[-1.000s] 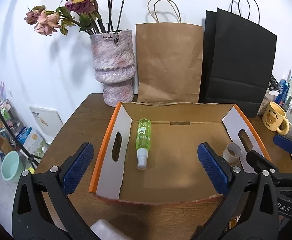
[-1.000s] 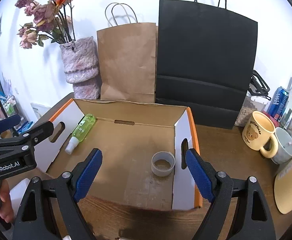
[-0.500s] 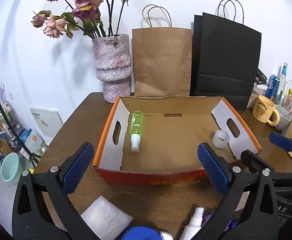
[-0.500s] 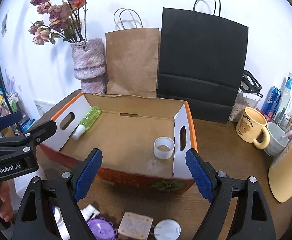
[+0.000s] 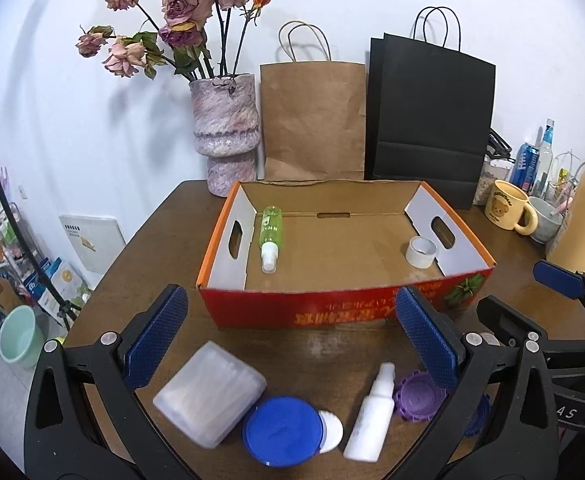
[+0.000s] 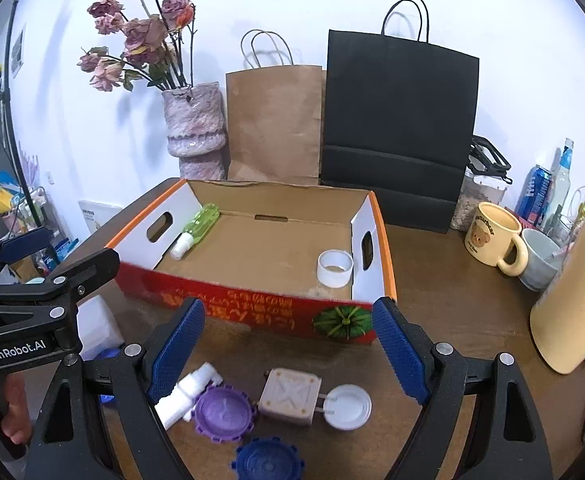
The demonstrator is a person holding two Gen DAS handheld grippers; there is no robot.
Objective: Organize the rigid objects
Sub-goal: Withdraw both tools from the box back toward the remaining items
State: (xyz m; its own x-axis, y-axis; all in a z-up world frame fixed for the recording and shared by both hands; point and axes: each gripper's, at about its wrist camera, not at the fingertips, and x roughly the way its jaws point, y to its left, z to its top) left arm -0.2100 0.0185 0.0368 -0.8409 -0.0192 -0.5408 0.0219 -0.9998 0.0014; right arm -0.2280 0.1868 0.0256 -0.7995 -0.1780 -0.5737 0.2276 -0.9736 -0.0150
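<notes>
grippers point(image 5: 290, 338) farther back from box point(image 5: 344, 312)

A white spray bottle point(image 5: 371, 416) lay flat just inside the left gripper's right finger point(image 5: 426, 342), beside a purple lid point(image 5: 416, 394). A blue lid point(image 5: 282, 432) and a clear box point(image 5: 208, 390) rested between those fingers.

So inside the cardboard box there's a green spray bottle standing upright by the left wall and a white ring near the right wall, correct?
Not quite. The green plastic spray bottle is lying on its side, not standing, with its white cap pointing toward the near edge of the open cardboard box. The rest holds: it is by the left wall, and the white plastic ring sits near the right wall. The left wrist view shows this.
</notes>
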